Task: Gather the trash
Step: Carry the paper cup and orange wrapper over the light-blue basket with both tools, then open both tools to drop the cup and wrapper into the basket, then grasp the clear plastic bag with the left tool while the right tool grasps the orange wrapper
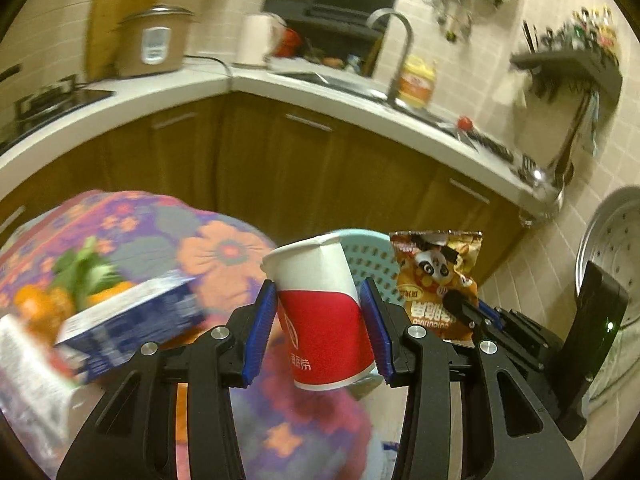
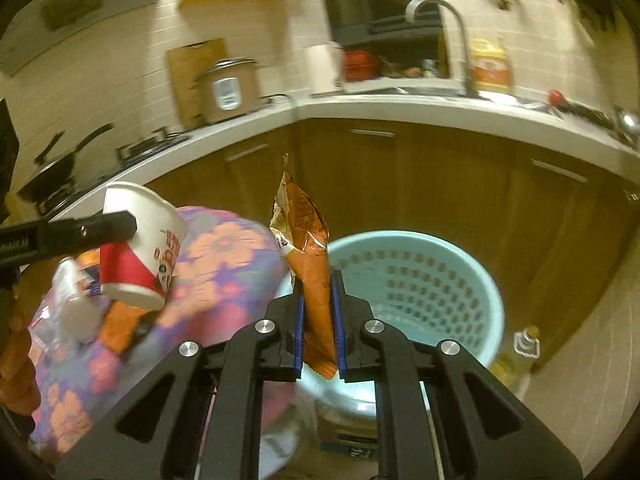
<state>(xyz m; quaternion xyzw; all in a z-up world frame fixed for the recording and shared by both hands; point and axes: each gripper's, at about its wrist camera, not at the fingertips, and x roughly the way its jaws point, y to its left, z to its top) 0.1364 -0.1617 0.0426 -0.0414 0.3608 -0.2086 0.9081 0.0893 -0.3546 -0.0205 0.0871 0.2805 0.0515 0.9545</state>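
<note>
My left gripper [image 1: 320,296] is shut on a red and white paper cup [image 1: 320,312], held upright between the blue pads; the cup [image 2: 138,248] also shows in the right wrist view at the left. My right gripper [image 2: 318,284] is shut on an orange snack bag [image 2: 308,248], pinched edge-on and standing up from the pads. In the left wrist view the same bag [image 1: 438,280], with a panda on it, hangs to the right of the cup. A pale blue perforated trash basket [image 2: 420,284] stands on the floor just beyond the bag; its rim [image 1: 364,240] peeks out behind the cup.
A table with a flowered cloth [image 1: 208,248] lies at the left, holding a blue and white carton [image 1: 132,320], oranges and greens. Brown cabinets [image 2: 440,184] under a white counter [image 1: 168,96] curve round behind. An oil bottle [image 2: 524,348] stands on the floor right of the basket.
</note>
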